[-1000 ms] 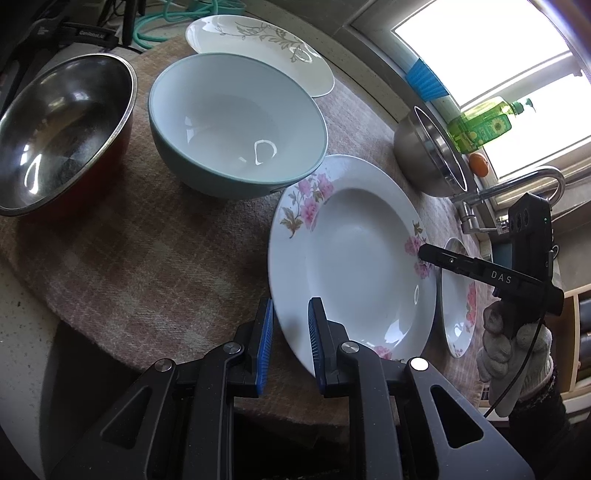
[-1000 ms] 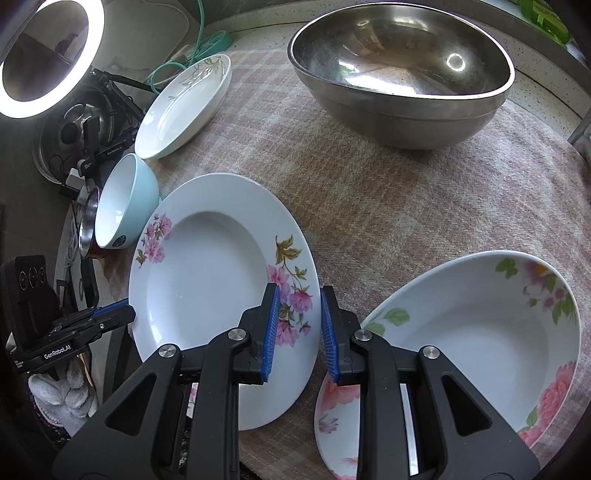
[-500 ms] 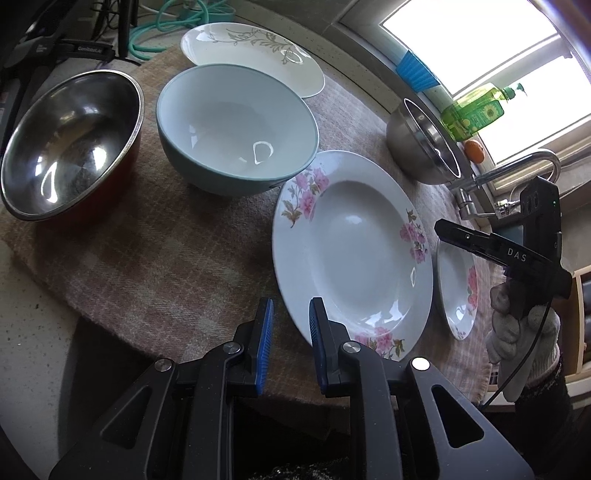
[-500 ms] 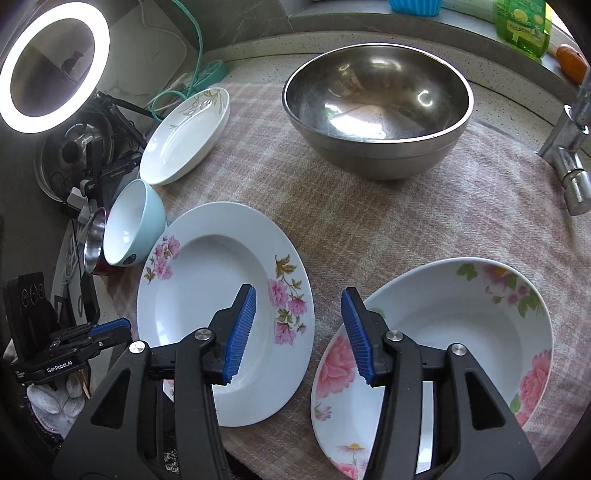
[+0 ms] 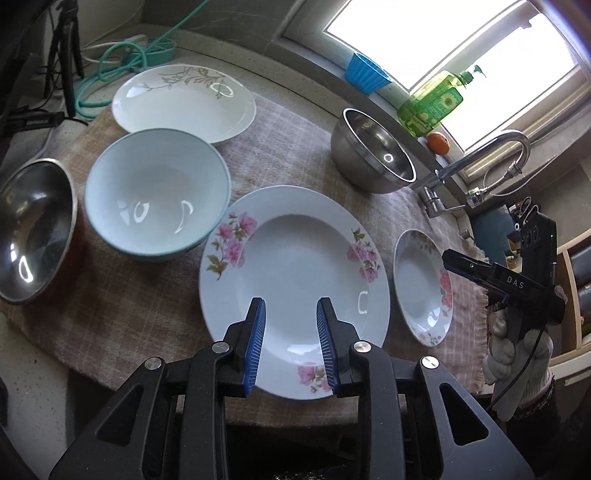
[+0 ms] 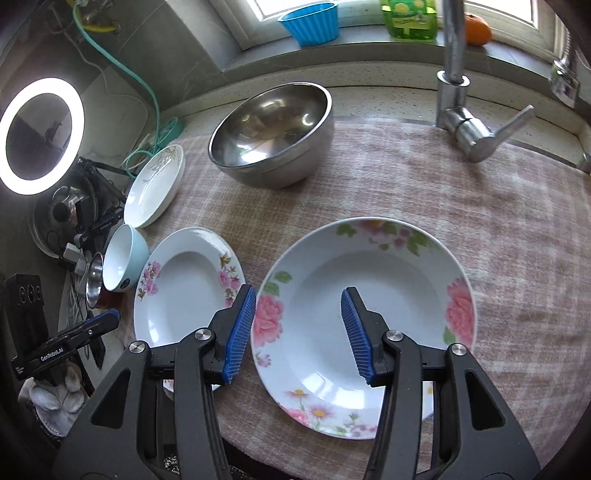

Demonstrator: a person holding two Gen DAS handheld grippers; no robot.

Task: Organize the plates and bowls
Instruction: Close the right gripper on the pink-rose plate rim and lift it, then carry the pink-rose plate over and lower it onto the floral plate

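Observation:
A white plate with small pink flowers [image 5: 295, 258] lies flat on the checked cloth [image 5: 122, 306]. My left gripper [image 5: 290, 306] hovers over its near rim; its jaws are opening and nothing is pinched between them. My right gripper [image 6: 299, 295] stands open above a deep plate with large pink flowers [image 6: 369, 314], touching nothing. That deep plate [image 5: 421, 284] lies just right of the first plate [image 6: 184, 291]. A light blue bowl [image 5: 155, 192], a white leaf-pattern plate [image 5: 184, 99], a steel bowl [image 5: 373, 155] and a red-sided steel bowl [image 5: 33, 229] also stand on the cloth.
A chrome faucet [image 6: 465, 122] rises at the cloth's far right. On the window sill are a blue cup [image 6: 310, 22], a green soap bottle [image 5: 432, 107] and an orange fruit [image 5: 437, 142]. A ring light [image 6: 40, 134], cables and a tripod crowd the left side.
Both grippers have risen and drawn back from the pink-flower plate's rim. Both pairs of jaws have spread. The right gripper has shifted right, over the deep plate.

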